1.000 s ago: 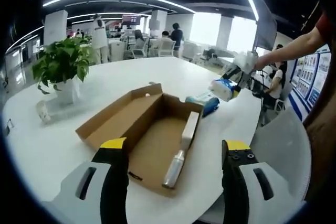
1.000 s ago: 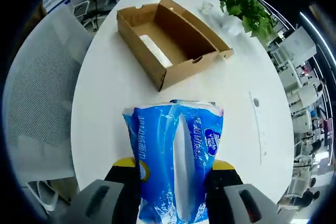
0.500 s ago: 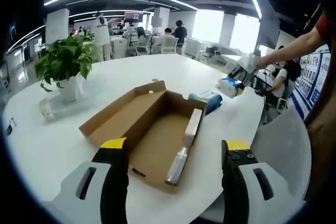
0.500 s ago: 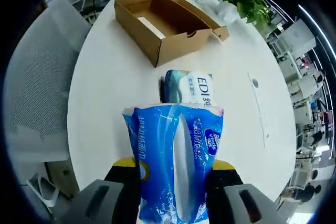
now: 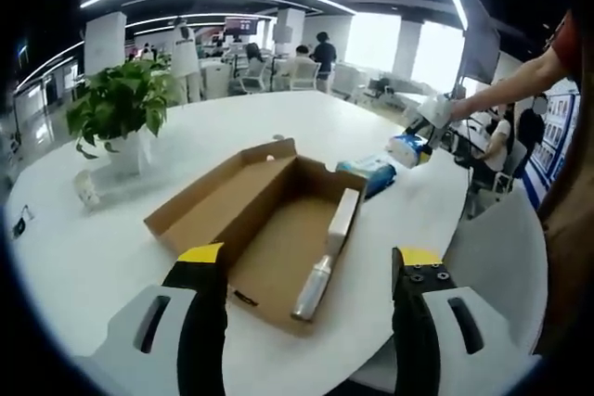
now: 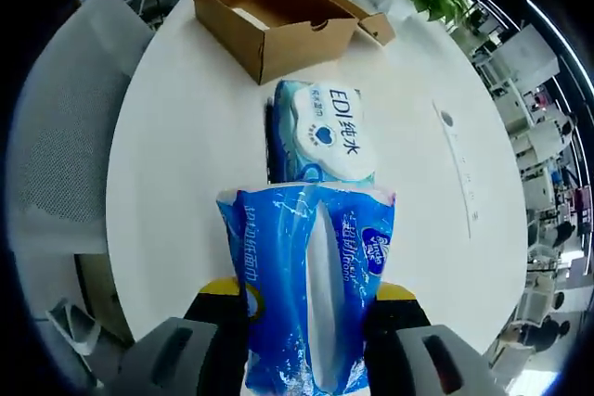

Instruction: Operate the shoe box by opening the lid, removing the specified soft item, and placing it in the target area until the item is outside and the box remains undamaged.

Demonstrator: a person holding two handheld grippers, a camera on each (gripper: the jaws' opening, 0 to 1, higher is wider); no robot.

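A: Where is the soft item?

B: The blue tissue pack (image 6: pixel 311 275) is pinched between the jaws of the right hand-held gripper (image 6: pixel 311 308), held above the white table (image 6: pixel 176 164) near its rounded edge. In the left gripper view the same pack (image 5: pixel 406 148) shows small at the far right edge of the table.

A: Any writing on it?

B: A round white-and-blue logo and a line of white characters down the wrapper, too small to read. Just past it on the table lies a second pack (image 6: pixel 322 132), white and teal, with "EDI" and a blue heart printed on it; the characters beside that I cannot make out.

A: And the shoe box?

B: The brown cardboard shoe box (image 5: pixel 278 229) stands open on the table, lid (image 5: pixel 218 197) folded flat away from the second pack. Inside, along one wall, lies a long pale bundle (image 5: pixel 327 248) in clear wrap.

A: The left hand-held gripper?

B: The left hand-held gripper (image 5: pixel 306 261) hangs over the near table edge, jaws spread, holding nothing. A potted plant (image 5: pixel 119 118) stands toward the far left edge
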